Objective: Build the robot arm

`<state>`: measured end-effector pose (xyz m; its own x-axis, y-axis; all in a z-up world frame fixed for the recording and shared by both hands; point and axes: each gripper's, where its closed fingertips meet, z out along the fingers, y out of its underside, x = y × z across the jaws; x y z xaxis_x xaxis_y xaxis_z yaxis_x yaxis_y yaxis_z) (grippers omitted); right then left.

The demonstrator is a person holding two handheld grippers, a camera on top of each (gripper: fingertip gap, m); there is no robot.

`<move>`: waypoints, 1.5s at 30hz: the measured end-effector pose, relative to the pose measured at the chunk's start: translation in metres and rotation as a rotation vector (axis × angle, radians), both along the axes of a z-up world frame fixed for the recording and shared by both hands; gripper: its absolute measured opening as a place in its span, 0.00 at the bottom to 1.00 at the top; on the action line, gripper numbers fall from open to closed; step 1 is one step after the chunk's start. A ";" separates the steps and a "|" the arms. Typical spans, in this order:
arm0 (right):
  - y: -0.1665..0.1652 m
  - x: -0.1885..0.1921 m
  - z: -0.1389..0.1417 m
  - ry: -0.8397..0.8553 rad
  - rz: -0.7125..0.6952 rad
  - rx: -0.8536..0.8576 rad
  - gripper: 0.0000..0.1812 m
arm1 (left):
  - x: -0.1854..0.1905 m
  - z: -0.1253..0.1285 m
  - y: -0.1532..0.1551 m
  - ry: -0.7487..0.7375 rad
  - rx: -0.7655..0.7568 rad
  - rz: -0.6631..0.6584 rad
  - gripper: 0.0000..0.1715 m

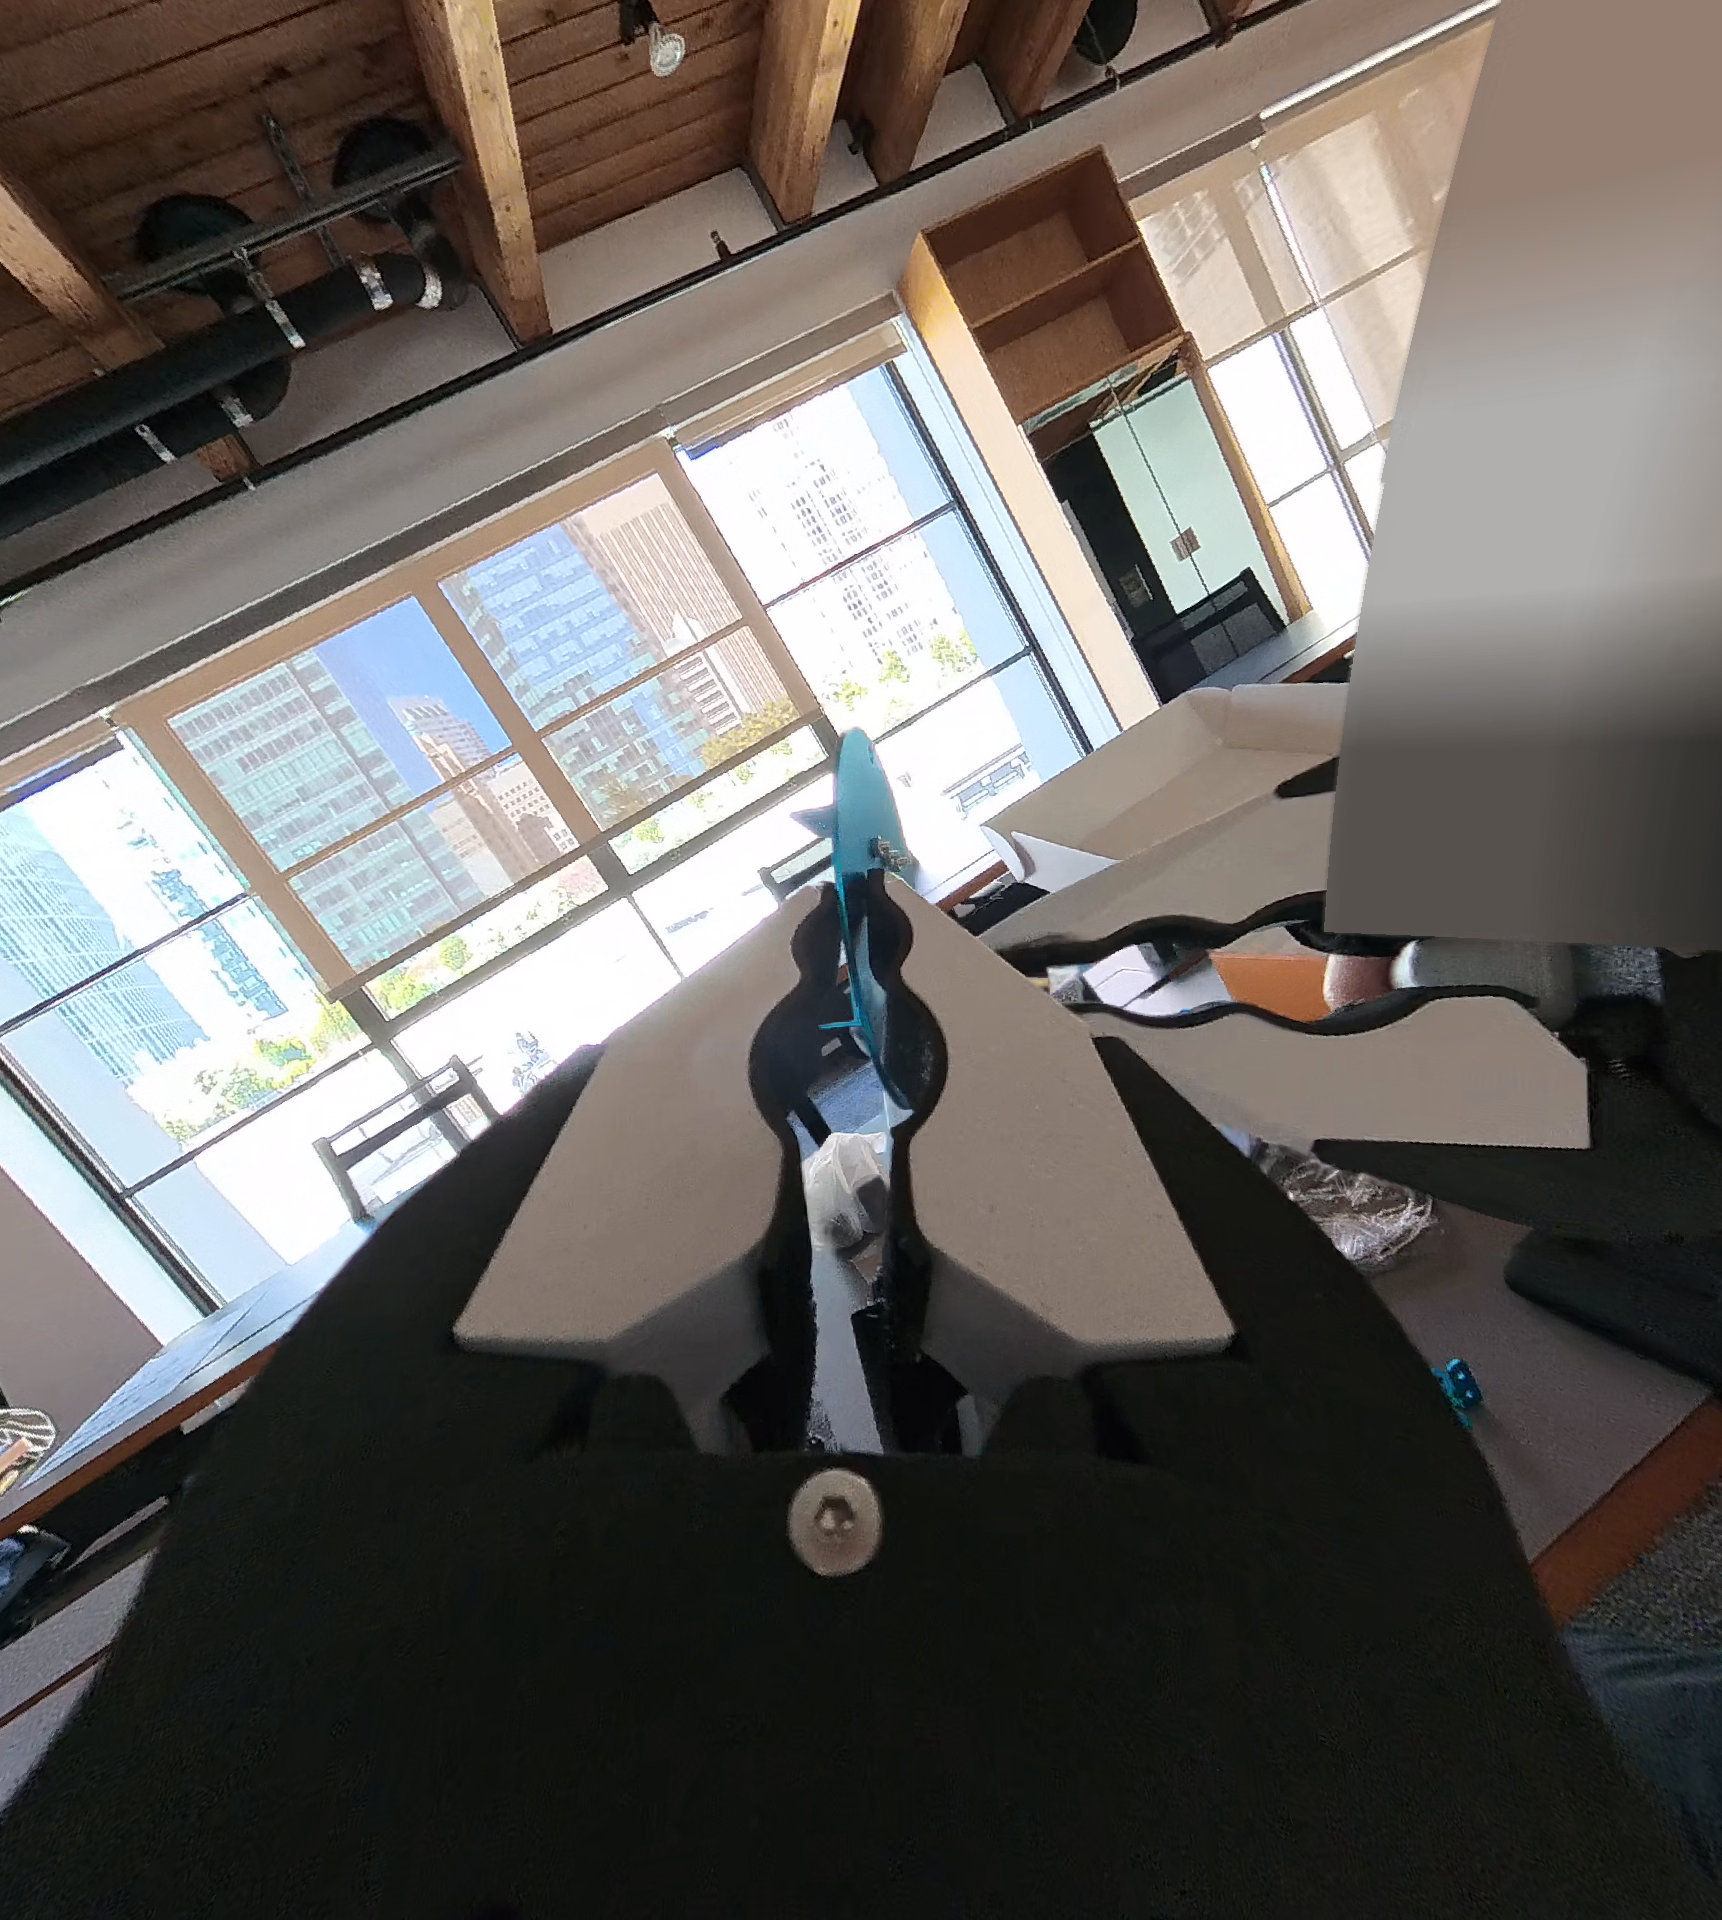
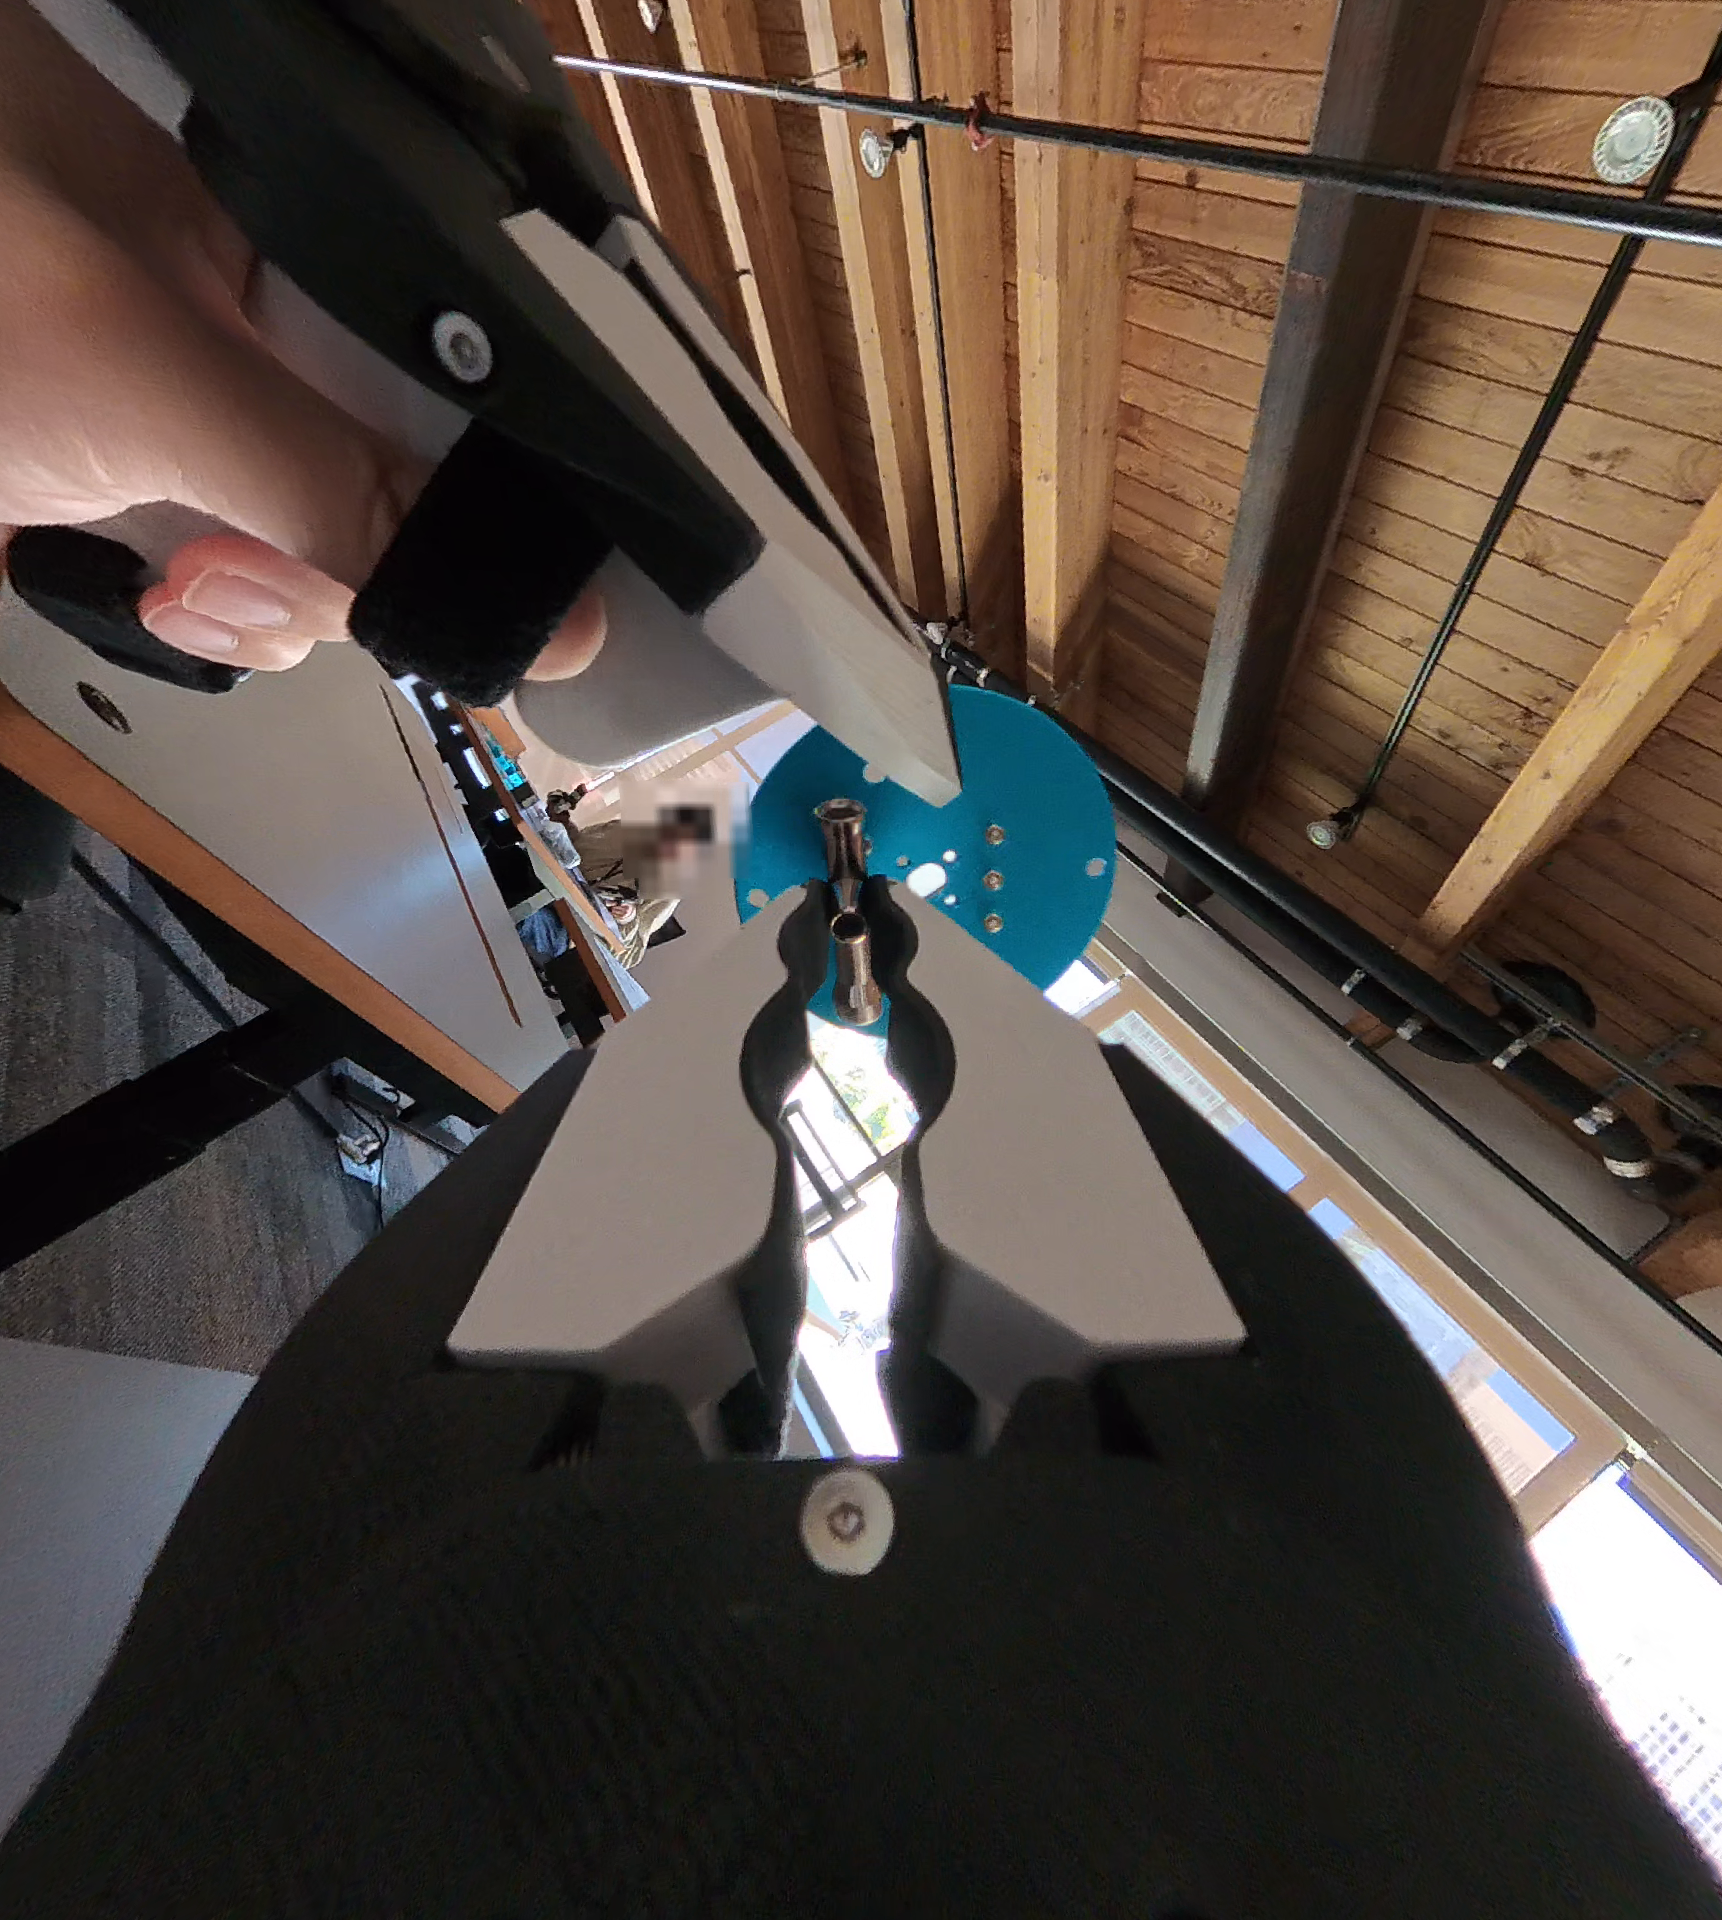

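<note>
The left gripper (image 1: pixel 862 894) is pointing up and out toward the windows (image 1: pixel 483 748), its pale fingers (image 1: pixel 982 1039) pinching the edge of a thin teal disc (image 1: pixel 862 831), which is standing edge-on between the tips with a small screw poking from its side. The right gripper (image 2: pixel 841 894) is tilting steeply upward toward the wooden ceiling (image 2: pixel 1356 468), its fingers (image 2: pixel 992 1091) closing on a small metal standoff (image 2: pixel 852 961) held near the tips and meeting the flat face of the same disc (image 2: pixel 1002 831), where a second standoff (image 2: pixel 836 831) is standing. In the right wrist view the left gripper (image 2: pixel 940 779) is reaching in from the upper left, a person's hand (image 2: pixel 88 395) wrapping its handle, its fingertip lying over the disc's rim. In the left wrist view the right gripper (image 1: pixel 1096 977) is coming in from the right, just beside the disc. Below it a grey table (image 1: pixel 1522 1340) is carrying crumpled clear plastic (image 1: pixel 1356 1205) and a small blue part (image 1: pixel 1456 1387).
</note>
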<state>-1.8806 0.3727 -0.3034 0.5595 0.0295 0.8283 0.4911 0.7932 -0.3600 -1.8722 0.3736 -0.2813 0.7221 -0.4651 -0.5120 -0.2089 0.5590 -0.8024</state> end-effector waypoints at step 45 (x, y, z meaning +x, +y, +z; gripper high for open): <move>0.010 -0.005 -0.006 -0.066 -0.124 0.121 0.04 | -0.004 -0.009 0.009 -0.346 -0.305 -0.213 0.03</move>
